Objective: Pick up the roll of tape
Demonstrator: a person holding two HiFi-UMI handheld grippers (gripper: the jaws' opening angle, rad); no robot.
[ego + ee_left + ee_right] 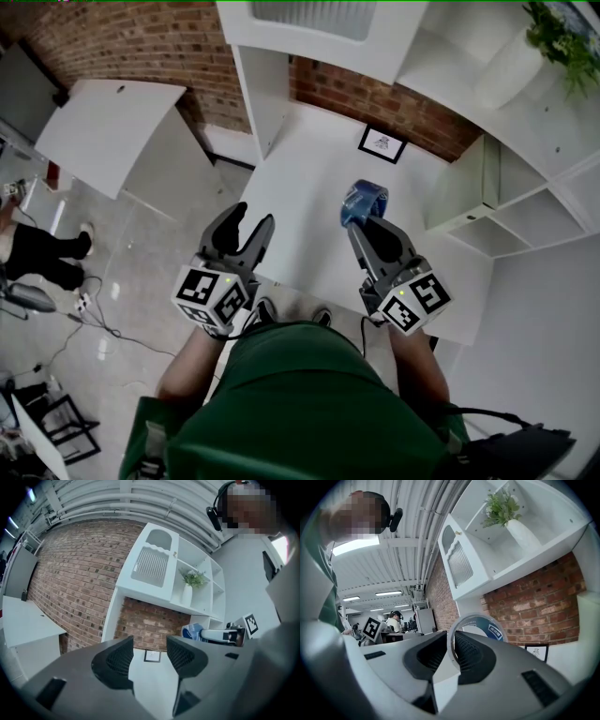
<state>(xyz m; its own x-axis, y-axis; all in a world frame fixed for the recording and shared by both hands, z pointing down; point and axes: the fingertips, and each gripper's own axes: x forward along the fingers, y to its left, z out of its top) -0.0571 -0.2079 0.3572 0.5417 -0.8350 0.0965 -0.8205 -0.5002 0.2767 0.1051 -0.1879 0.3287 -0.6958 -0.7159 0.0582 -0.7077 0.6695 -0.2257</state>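
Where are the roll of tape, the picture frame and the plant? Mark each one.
roll of tape [363, 200], head view: its blue side.
picture frame [382, 143], head view: its white middle.
plant [501, 506], right gripper view: its green leaves.

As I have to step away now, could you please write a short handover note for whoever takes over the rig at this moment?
Left hand-held gripper: jaws apart, nothing between them.
Right hand-held gripper: shut on the roll of tape, pinching its wall.
Tape: blue, held above the white table, apparently clear of it.
Done: the pick-up.
Left: nothing for this task; just keep the grip steady.
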